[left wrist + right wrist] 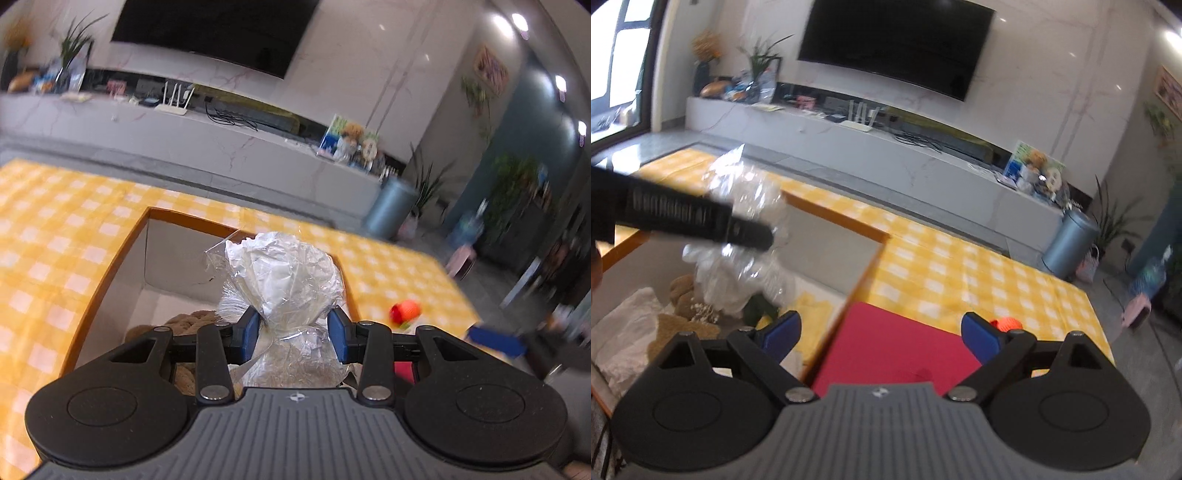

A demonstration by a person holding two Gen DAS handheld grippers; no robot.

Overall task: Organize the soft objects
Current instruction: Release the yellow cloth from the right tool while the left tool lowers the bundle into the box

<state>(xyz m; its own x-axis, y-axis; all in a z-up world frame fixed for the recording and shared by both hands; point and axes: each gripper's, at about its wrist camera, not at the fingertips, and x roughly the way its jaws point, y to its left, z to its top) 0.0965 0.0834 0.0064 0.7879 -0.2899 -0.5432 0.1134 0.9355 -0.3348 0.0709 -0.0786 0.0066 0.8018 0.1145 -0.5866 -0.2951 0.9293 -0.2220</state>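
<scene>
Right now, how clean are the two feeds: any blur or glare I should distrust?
Left wrist view: the clear plastic bag is sharp, the room's right edge smeared, ceiling lights flaring. Right wrist view: the left hand-held gripper and bag are motion-blurred; the red cloth reads clearly; the fisheye bends the edges.

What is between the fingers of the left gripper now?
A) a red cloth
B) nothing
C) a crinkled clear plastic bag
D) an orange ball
C: in the left wrist view the left gripper has its blue fingers pressed on the neck of the crinkled clear plastic bag, above the open box.
</scene>
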